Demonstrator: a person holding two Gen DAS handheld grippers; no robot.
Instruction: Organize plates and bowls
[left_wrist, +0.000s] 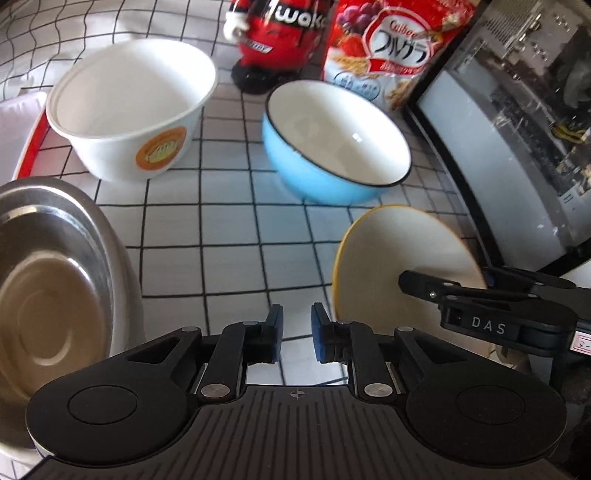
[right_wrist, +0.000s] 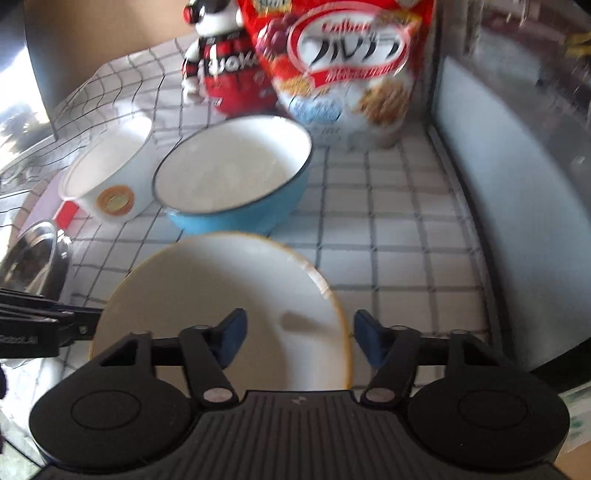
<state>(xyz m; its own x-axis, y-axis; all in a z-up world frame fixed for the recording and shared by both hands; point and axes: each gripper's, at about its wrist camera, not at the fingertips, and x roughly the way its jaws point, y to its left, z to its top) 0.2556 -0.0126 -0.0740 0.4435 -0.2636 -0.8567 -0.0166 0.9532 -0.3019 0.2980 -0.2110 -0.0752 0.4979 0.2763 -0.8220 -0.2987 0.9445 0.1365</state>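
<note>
Gridded cloth (right_wrist: 388, 229) bears a cream plate (right_wrist: 221, 295) — seemingly yellow-rimmed.

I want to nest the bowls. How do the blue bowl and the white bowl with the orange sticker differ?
The blue bowl is light blue outside with a dark rim and rounded sides; the white bowl is plain white with straighter walls and an orange round sticker. The blue bowl looks wider. Both are empty, upright and white inside.

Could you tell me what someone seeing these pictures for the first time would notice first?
Probably the bright red cereal bag standing at the back, with the blue bowl just in front of it. Next, the yellow-rimmed plate straddled by the open right hand-held gripper.
</note>
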